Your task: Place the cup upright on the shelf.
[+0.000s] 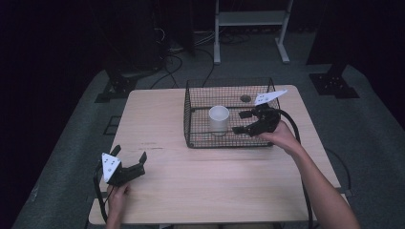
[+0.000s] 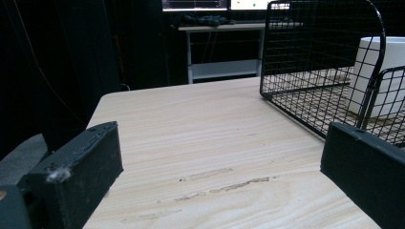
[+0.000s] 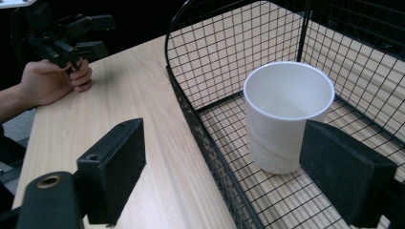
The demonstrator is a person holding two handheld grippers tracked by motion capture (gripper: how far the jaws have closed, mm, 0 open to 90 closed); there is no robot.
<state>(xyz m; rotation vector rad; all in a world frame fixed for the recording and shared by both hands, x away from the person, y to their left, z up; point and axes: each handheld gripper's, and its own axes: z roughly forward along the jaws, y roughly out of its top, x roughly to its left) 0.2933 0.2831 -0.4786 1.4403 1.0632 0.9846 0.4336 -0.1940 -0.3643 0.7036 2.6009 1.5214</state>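
A white paper cup (image 1: 219, 119) is standing upright inside a black wire basket (image 1: 193, 125), which is sitting on the far right part of a light wooden desk (image 1: 200, 186). The cup is resting on the basket's mesh floor, toward the basket's left half as seen from the high view, and it is apart from the wire walls.

The right gripper (image 1: 243, 122) is reaching over the basket's right side, with its jaws pointing left toward the cup. The jaws are standing apart and gripping nothing. In the right gripper view the cup (image 3: 288, 114) is sitting ahead of the jaws, nearer the right-hand one; one jaw is hovering over the bare desk outside the basket wall (image 3: 210, 148) and the other over the mesh floor inside, so the wall is running between them. Whether the right-hand jaw is touching the cup is not clear. A hand (image 1: 281, 136) is holding this gripper from the near right.

The left gripper (image 1: 130, 154) is resting near the near left corner of the desk, well apart from the basket, held by the other hand (image 1: 116, 196). Its jaws are spread wide with only bare desk between them. In the left gripper view the basket (image 2: 305, 62) and the cup (image 2: 382, 71) are showing far ahead at the right.
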